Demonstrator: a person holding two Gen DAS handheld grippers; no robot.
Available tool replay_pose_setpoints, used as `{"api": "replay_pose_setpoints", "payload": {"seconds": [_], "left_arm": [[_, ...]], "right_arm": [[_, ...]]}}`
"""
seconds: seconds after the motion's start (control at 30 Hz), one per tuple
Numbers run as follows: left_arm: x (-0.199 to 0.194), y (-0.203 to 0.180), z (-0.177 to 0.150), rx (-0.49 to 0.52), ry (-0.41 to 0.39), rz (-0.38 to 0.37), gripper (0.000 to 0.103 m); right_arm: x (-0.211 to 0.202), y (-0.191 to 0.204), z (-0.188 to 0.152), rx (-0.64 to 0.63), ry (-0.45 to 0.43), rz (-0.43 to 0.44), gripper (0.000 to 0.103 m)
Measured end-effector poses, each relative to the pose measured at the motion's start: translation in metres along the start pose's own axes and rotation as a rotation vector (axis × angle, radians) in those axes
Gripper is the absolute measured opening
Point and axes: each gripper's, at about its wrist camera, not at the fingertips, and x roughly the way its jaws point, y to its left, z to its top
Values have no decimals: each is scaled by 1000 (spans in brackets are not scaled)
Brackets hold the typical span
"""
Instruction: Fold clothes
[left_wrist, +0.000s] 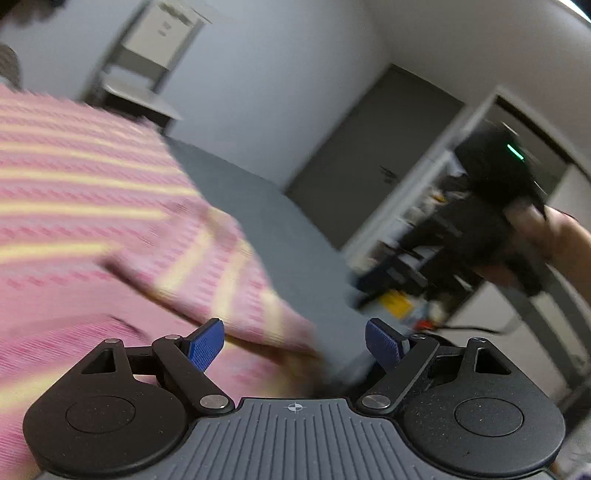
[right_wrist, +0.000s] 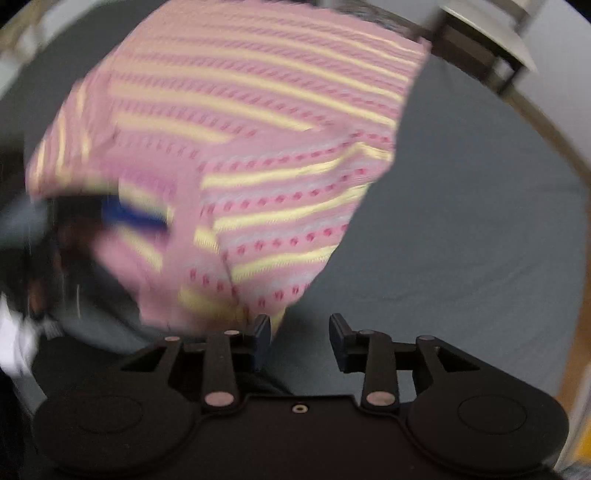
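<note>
Tabletop (right_wrist: 461, 229), covered in plain grey, fills the area ahead of the right fingers and to their right; a wooden edge (right_wrist: 576, 365) shows far right.

On it lies the garment (right_wrist: 236, 147), a knitted piece in pink with pale yellow stripes and rows of darker pink marks. It is already partly folded: one layer lies over another, and a fold edge runs across the middle. In the right wrist view the garment spreads ahead of the fingers and to their left, and its near corner reaches the left finger. Its long axis runs from this near corner away toward the far edge of the tabletop, tilted a little to the left; the stripes run across this axis. Both pictures are blurred, so fine detail of the knit cannot be told.

The left gripper (left_wrist: 294, 345) has its blue fingers (left_wrist: 205, 349) spread apart with nothing between them. The garment (left_wrist: 110, 221) lies ahead and to the left of them, with a folded edge just beyond the left finger.

The right gripper (right_wrist: 300, 332) is also released, its fingers (right_wrist: 338, 326) apart and nothing between them. In the left wrist view it appears far right, blurred, held by a hand (left_wrist: 554, 240), away from the garment.
</note>
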Motion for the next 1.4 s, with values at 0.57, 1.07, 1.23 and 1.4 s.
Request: {"api": "replay_pose_setpoints", "payload": {"seconds": [0.57, 1.07, 1.23, 1.4], "left_arm": [[43, 47, 9, -713, -112, 181, 84], [46, 73, 21, -841, -254, 232, 84], [54, 73, 34, -772, -191, 302, 73], [46, 82, 41, -701, -122, 346, 13]], "right_arm": [[35, 59, -28, -88, -121, 175, 39], [68, 72, -28, 130, -187, 81, 73], [69, 55, -31, 223, -166, 117, 80], [71, 73, -31, 142, -158, 50, 85]]}}
